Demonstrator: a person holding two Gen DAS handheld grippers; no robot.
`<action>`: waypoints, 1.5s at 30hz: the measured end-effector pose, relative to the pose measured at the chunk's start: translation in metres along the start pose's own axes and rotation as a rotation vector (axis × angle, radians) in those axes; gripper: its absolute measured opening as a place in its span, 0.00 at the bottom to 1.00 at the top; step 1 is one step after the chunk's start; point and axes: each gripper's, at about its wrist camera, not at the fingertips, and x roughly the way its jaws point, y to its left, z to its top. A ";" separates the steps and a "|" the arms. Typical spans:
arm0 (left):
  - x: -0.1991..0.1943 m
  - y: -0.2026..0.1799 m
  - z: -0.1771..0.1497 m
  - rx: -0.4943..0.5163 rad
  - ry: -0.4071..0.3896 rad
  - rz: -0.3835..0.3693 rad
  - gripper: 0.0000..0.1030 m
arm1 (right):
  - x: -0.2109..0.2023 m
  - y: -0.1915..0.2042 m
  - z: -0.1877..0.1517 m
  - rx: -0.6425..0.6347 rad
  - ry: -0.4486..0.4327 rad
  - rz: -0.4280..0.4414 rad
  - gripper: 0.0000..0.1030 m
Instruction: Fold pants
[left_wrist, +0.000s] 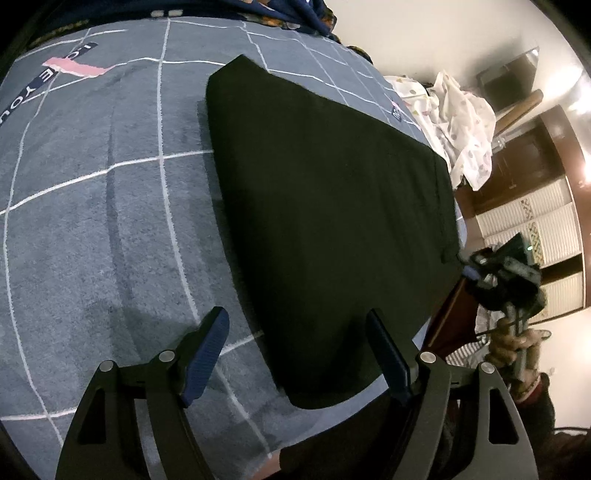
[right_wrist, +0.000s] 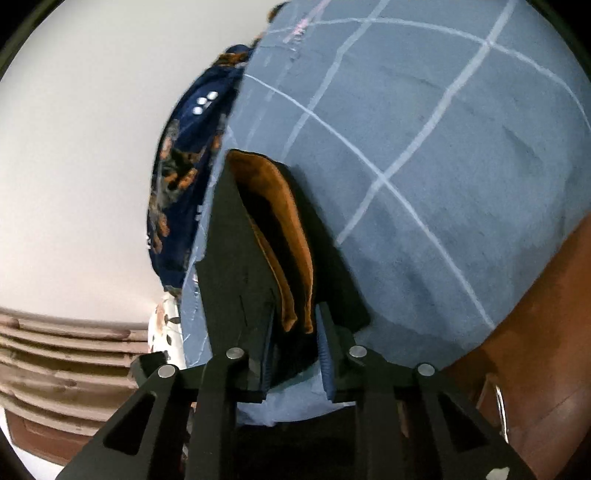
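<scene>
Black pants (left_wrist: 325, 206) lie folded flat on a grey checked blanket (left_wrist: 110, 221). My left gripper (left_wrist: 295, 314) is open, with its fingers hanging over the near corner of the pants and not touching them. At the bed's right edge, my right gripper (left_wrist: 471, 271) meets the far side of the pants, held by a person's hand (left_wrist: 513, 343). In the right wrist view, the right gripper (right_wrist: 295, 314) is shut on the pants (right_wrist: 332, 266). A lifted black flap shows an orange lining (right_wrist: 280, 229) between the narrow pads.
A white patterned cloth (left_wrist: 465, 122) is heaped past the blanket's far right side. A dark blue patterned fabric (right_wrist: 177, 177) lies at the bed's far end. The brown wooden bed frame (right_wrist: 535, 314) runs under the blanket edge (right_wrist: 443, 166). White slatted doors (left_wrist: 535, 229) stand beyond.
</scene>
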 end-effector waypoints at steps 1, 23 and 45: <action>0.001 0.000 0.001 -0.002 0.000 -0.001 0.75 | 0.003 -0.006 0.001 0.009 0.006 -0.017 0.18; -0.001 0.008 0.003 0.023 -0.019 -0.076 0.80 | 0.034 0.015 0.031 -0.215 0.116 -0.015 0.51; 0.019 0.004 0.024 0.041 0.048 -0.346 0.90 | 0.053 0.031 0.029 -0.355 0.200 0.074 0.59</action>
